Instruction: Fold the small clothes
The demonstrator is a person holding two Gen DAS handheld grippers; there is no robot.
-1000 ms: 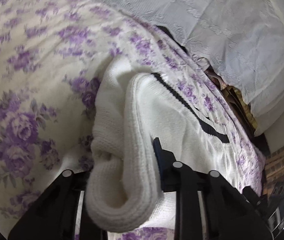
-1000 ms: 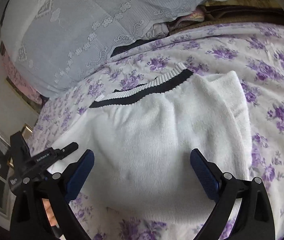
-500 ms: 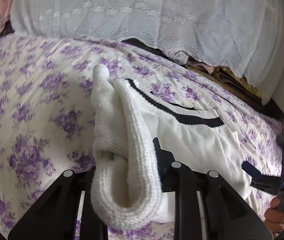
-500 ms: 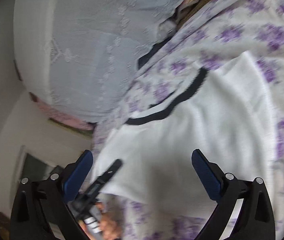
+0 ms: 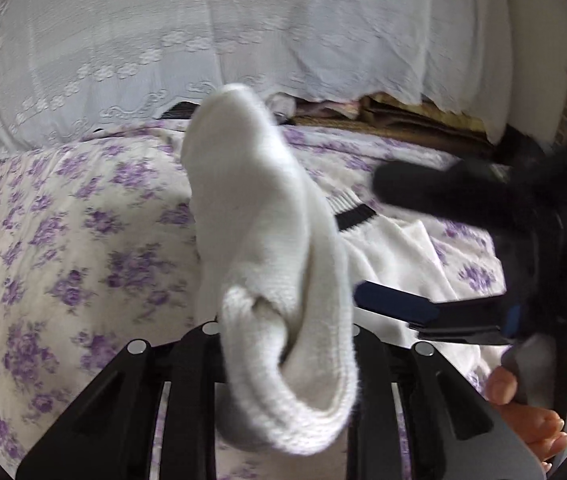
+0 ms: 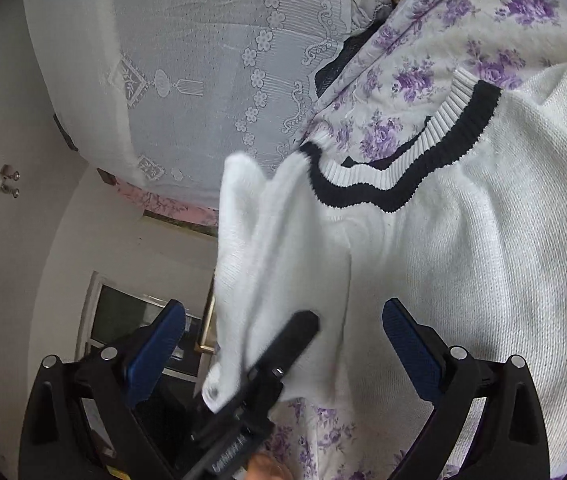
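White knitted sweater (image 6: pixel 483 240) with black-striped collar lies on the purple-flowered bedspread (image 5: pixel 63 240). Left gripper (image 5: pixel 283 344) jaws clamp its raised sleeve (image 5: pixel 267 248). Right gripper (image 6: pixel 283 336) jaws gape apart above it.

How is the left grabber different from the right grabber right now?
The left gripper is shut on the white sweater, pinching a thick roll of its knit; the right gripper stands open and grips nothing. The left gripper lifts its fold off the flowered bedspread, while the right gripper just points at the sweater. Both are black, two-fingered and hand-held.
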